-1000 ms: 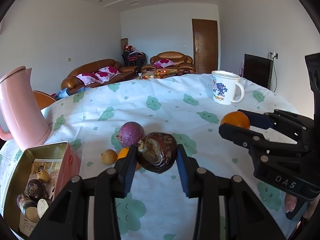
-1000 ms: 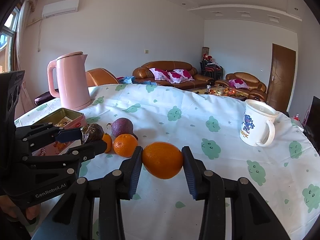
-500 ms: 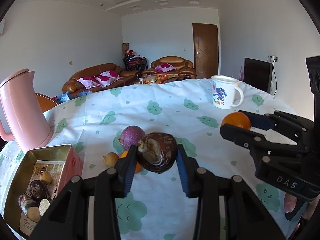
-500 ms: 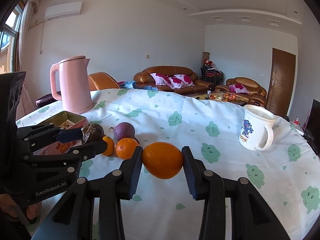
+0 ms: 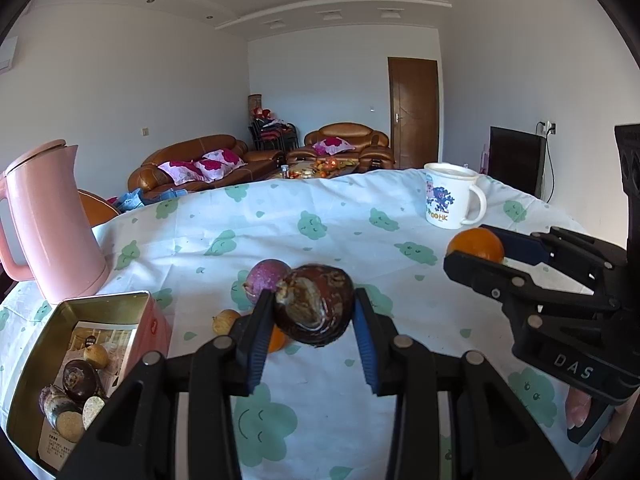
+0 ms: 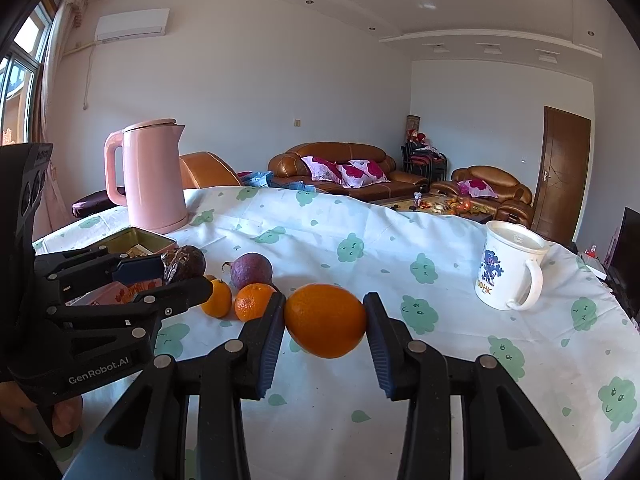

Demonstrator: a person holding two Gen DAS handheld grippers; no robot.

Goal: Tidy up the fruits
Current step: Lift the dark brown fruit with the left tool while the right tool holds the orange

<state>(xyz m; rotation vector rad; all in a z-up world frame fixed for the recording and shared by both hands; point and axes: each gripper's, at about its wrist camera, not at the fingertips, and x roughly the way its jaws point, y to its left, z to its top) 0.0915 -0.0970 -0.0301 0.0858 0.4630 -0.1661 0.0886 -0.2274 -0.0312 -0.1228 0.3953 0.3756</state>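
Observation:
My left gripper is shut on a dark brown wrinkled passion fruit, held above the tablecloth; the same gripper shows at the left of the right wrist view. My right gripper is shut on a large orange, which also appears at right in the left wrist view as the orange. On the cloth lie a purple passion fruit, two small oranges and a small pale fruit.
An open tin box with several dark fruits inside sits at the left by a pink kettle. A white printed mug stands at the right. The round table wears a white cloth with green prints.
Both views have tilted up slightly, so the table and objects sit lower in the picture. Both grips are unchanged.

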